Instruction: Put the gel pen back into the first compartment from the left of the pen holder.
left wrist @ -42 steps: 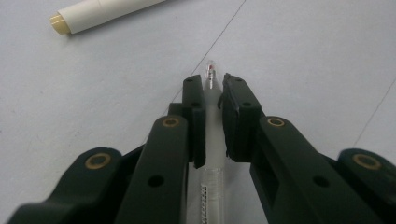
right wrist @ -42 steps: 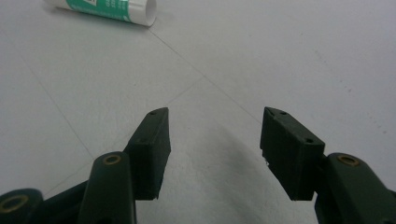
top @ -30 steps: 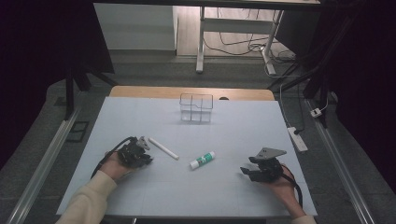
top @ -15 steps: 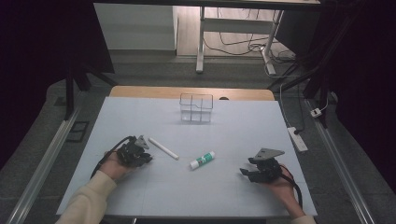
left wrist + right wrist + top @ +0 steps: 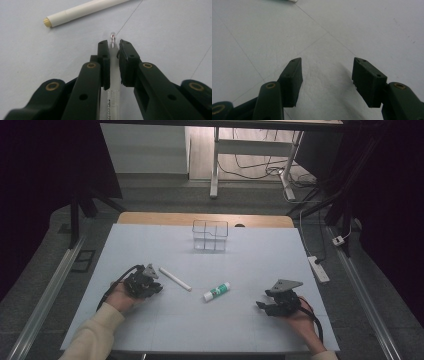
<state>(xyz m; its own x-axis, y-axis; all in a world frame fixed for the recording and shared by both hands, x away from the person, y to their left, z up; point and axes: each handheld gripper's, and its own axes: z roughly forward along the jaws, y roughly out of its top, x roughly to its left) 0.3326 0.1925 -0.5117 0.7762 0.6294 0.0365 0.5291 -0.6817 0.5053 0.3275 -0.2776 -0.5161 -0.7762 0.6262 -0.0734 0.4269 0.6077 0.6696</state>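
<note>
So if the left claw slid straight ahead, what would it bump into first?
Probably the white marker: it lies across the table just beyond the clear pen that the left claw pinches, though depth is unclear.

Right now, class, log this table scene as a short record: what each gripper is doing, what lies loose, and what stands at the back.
left gripper: shut on a clear pen, low over the table
right gripper: open, nothing between its jaws
loose items: white marker, glue stick
at the back: clear divided organizer, upright

White marker (image 5: 174,278), green-white glue stick (image 5: 217,291)
</note>
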